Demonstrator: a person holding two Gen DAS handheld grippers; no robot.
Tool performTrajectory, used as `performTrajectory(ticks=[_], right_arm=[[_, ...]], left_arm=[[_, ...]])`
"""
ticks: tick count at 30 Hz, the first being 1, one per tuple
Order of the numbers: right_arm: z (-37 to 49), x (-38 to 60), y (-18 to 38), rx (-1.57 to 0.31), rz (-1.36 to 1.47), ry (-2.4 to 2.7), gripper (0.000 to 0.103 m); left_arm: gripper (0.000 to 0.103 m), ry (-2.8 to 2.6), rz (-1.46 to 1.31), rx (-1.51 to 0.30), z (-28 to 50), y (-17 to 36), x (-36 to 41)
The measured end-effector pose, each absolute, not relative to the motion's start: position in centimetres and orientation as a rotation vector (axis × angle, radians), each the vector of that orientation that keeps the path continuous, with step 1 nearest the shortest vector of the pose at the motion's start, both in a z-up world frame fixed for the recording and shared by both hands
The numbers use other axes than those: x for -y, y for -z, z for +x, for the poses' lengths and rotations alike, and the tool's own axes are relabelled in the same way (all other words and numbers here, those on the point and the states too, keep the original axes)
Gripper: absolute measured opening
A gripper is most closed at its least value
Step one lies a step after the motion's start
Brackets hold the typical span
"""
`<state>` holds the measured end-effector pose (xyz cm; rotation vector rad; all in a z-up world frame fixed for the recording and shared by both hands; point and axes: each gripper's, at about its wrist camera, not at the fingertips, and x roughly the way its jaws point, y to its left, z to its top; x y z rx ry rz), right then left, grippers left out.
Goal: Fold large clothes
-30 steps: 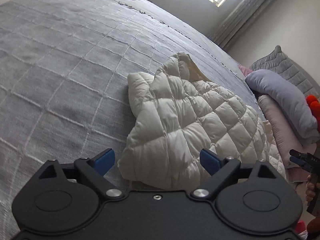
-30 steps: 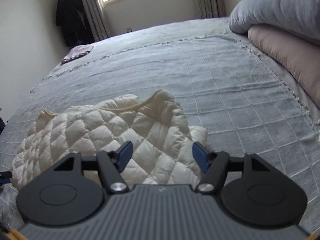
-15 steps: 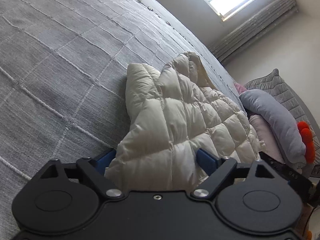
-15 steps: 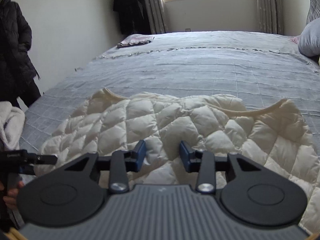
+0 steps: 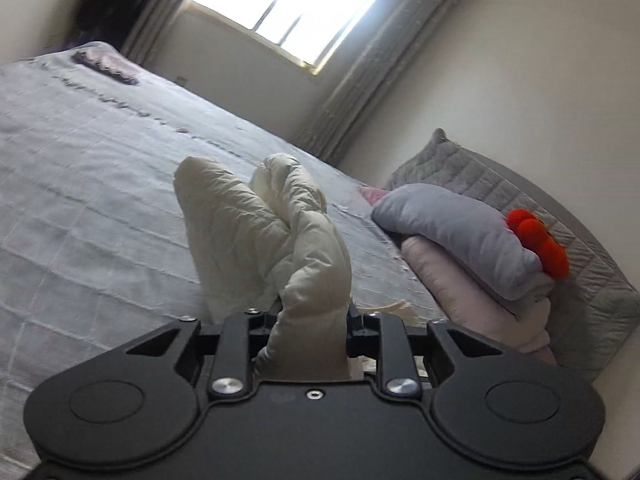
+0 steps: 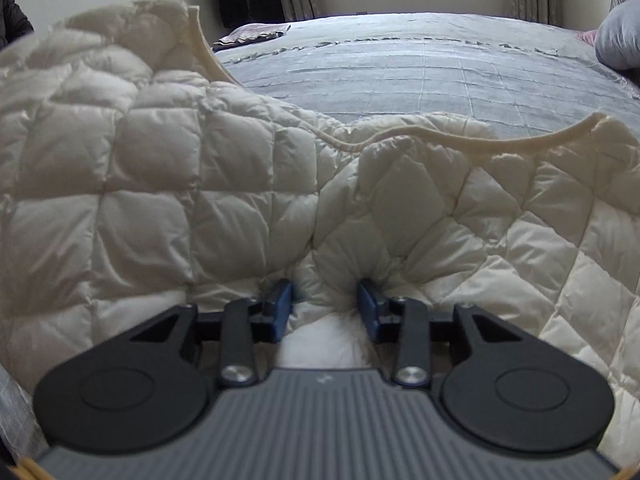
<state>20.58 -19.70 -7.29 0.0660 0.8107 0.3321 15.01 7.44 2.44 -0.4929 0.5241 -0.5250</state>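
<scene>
A cream quilted puffer jacket (image 6: 168, 184) lies on a grey bedspread (image 6: 420, 72). In the left wrist view a bunched end of the jacket (image 5: 256, 232) rises up from my left gripper (image 5: 310, 320), which is shut on it; the blue pads are mostly hidden by the fabric. My right gripper (image 6: 326, 304) is shut on a fold of the jacket's near edge, with the blue pads (image 6: 280, 300) pinching the fabric. The jacket's left part is lifted and its trimmed edge (image 6: 460, 142) curves across the bed.
Grey and pink pillows (image 5: 460, 232) with a red plush item (image 5: 538, 244) are stacked against the grey headboard (image 5: 560, 208) at right. A folded dark cloth (image 6: 252, 34) lies at the far bed edge. A window (image 5: 288, 12) and curtains are behind.
Both grippers have closed on the jacket. The left gripper has lifted its end up off the bed and tilted upward. The right gripper has moved in to the near edge.
</scene>
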Motion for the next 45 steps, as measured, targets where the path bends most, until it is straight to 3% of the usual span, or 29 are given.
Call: performTrajectory(ticks=[6,9,12,15,19,24,26,28,31,32,36,41,44,45], right_arm=[[21.0,23.8,6.2,-0.83,0.247,-0.412,0.036],[19.7,29.1,4.1,-0.805,0.4,-0.436,0.042],[17.9,35.3,2.3,-0.758,0.479,-0.351,0.063],[15.8,40.9,0.8,-0.702,0.617,-0.325,0.068],[14.3,44.7,-0.7,-0.643,0.76,-0.353,0.094],[16.3,43.3,-0.7,-0.726,0.727,-0.393,0.099],[17.8,41.4,-0.4,-0.793,0.598,-0.318,0.097],[19.1,40.1,0.3,-0.823,0.471,-0.251,0.068],[20.2,40.5,2.6,-0.881,0.435,-0.201,0.053],[20.1,40.9,3.1,-0.881,0.441,-0.181,0.052],[19.5,41.6,3.8,-0.862,0.465,-0.177,0.052],[19.2,41.8,3.4,-0.855,0.469,-0.176,0.055],[19.1,41.8,2.9,-0.856,0.457,-0.176,0.064],[19.0,41.8,2.6,-0.859,0.455,-0.172,0.072]], left_arm=[[0.026,0.683,-0.436,-0.547,16.3,-3.0,0.5],[0.026,0.732,-0.419,-0.575,16.9,-2.4,3.2],[0.026,0.783,-0.379,-0.624,17.3,-1.6,6.2],[0.027,0.827,-0.32,-0.679,17.3,-0.3,9.2],[0.031,0.852,-0.233,-0.738,17.4,1.6,13.6],[0.035,0.894,-0.167,-0.781,17.7,3.4,16.5],[0.036,0.915,-0.118,-0.776,17.5,3.2,16.7],[0.038,0.94,-0.08,-0.769,17.5,2.4,16.4],[0.055,0.98,-0.077,-0.751,17.2,0.3,14.1],[0.059,0.981,-0.075,-0.725,17.0,-0.4,13.5],[0.059,0.896,-0.029,-0.635,17.7,-2.7,11.1],[0.059,0.737,-0.013,-0.649,21.8,-2.0,11.2],[0.059,0.69,0.007,-0.696,23.1,-0.6,10.7],[0.059,0.689,0.012,-0.698,23.2,-0.2,10.8]])
